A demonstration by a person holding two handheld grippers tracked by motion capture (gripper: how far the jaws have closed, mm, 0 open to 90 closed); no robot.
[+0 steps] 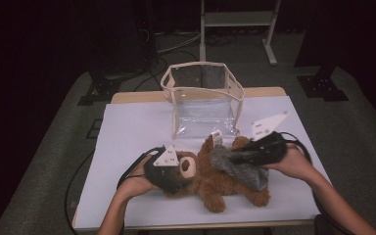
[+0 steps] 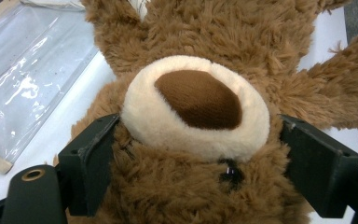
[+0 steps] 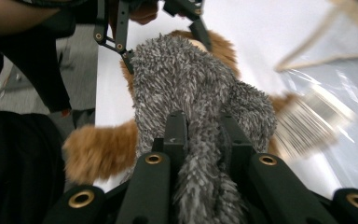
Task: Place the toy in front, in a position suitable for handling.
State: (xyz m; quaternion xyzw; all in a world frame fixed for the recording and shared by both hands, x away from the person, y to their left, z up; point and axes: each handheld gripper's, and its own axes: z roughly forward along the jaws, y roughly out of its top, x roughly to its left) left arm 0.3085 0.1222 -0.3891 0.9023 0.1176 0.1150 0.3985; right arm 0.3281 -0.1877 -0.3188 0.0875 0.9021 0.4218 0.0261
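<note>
L hand [image 1: 136,182]: near table edge, left side; carries L gripper.
L gripper [image 1: 169,169]: jaws wide, one each side of bear's head, pads pressed into fur by the muzzle [image 2: 196,105]; clamped on head, pinning it.
R hand [image 1: 293,164]: near edge, right side; carries R gripper.
R gripper [image 1: 254,152]: jaws nearly together, pinching a fold of grey garment; fabric runs up between the two black jaws in the R gripper view.
Teddy bear [image 1: 215,178]: brown plush, lying on white cover, mid-table, nearer the person's side. Head toward L gripper, legs toward right and near edge.
Grey garment [image 3: 191,88]: shaggy grey fabric over bear's torso, bunched; R side lifted off the body at the pinch.
Paper tag [image 1: 216,137]: on bear's far side, pale, print unreadable.
Key relation: bear's long axis runs left-right across the table, head left. Garment sits btwn the two grippers, right of the head. R gripper is on it; L gripper is nearer the head only. Judgement: next pull likely goes along the axis, away from the head, w/ L holding as anchor.
Risk (judged): grip is a thin fold; may slip, or drag the whole bear if L clamp gives.
Clear pouch [image 1: 203,95]: see-through, cream-trimmed, open top, standing just beyond the bear, apart from it.
Table [image 1: 127,132]: white cover, wood edge at far side.
Floor cables [image 1: 176,44]: beyond table, dim.
</note>
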